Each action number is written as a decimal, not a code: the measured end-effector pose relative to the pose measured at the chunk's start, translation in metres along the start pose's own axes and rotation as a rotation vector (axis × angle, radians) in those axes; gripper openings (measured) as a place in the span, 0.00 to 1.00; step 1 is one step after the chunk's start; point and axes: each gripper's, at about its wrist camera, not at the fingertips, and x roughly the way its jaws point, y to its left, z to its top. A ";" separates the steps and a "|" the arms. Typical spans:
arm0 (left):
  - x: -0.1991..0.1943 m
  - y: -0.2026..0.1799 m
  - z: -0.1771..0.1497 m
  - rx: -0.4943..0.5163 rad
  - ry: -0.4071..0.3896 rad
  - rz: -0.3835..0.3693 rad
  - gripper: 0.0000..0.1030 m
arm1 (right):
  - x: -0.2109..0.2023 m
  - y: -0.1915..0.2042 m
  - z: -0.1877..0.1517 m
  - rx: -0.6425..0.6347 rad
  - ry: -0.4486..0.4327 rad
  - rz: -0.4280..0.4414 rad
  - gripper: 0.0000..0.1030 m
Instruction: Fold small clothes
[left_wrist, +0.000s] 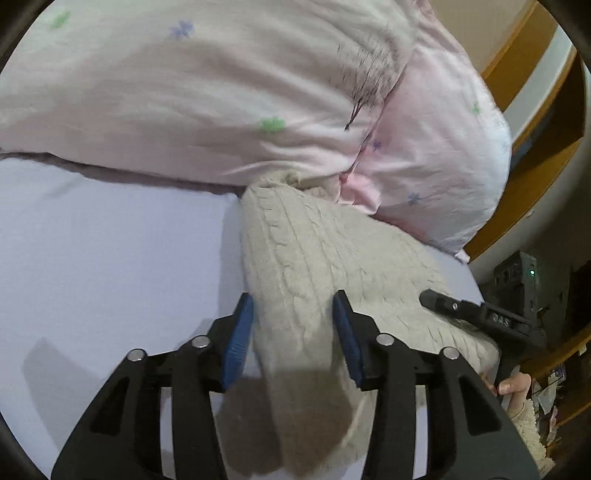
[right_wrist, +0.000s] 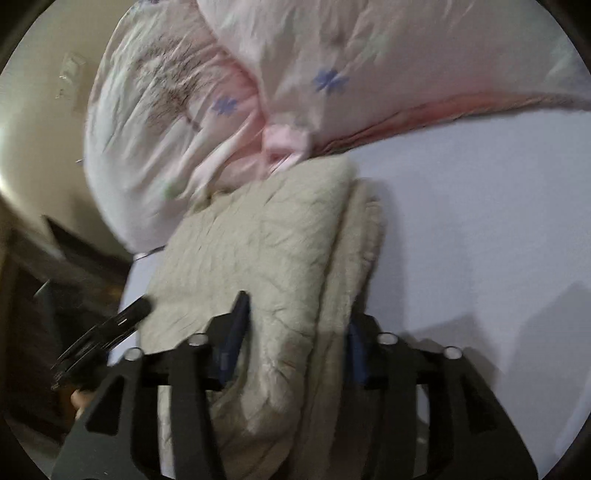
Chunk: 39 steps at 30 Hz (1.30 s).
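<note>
A cream cable-knit sweater (left_wrist: 314, 266) lies folded on the pale lilac bed sheet (left_wrist: 110, 258), its far end against the pink floral duvet (left_wrist: 221, 92). My left gripper (left_wrist: 293, 306) is open, its blue pads astride the sweater's near part. In the left wrist view the right gripper (left_wrist: 476, 314) shows at the sweater's right edge. In the right wrist view the sweater (right_wrist: 258, 258) lies in stacked layers. My right gripper (right_wrist: 295, 317) is open around its near end. The other gripper (right_wrist: 110, 328) appears at the left there.
The duvet (right_wrist: 295, 74) is bunched along the far side of the bed. The sheet (right_wrist: 480, 240) spreads to the right of the sweater. The bed's edge, a wooden frame (left_wrist: 546, 147) and a dark device (left_wrist: 517, 280) lie beyond the right gripper.
</note>
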 end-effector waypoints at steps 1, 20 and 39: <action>-0.011 -0.001 -0.003 0.017 -0.024 0.024 0.50 | -0.016 0.004 -0.003 -0.018 -0.066 -0.064 0.55; -0.025 -0.043 -0.102 0.200 0.125 0.442 0.99 | -0.039 0.070 -0.151 -0.261 -0.054 -0.396 0.98; -0.019 -0.046 -0.114 0.221 0.093 0.467 0.99 | -0.014 0.077 -0.154 -0.315 -0.015 -0.502 0.98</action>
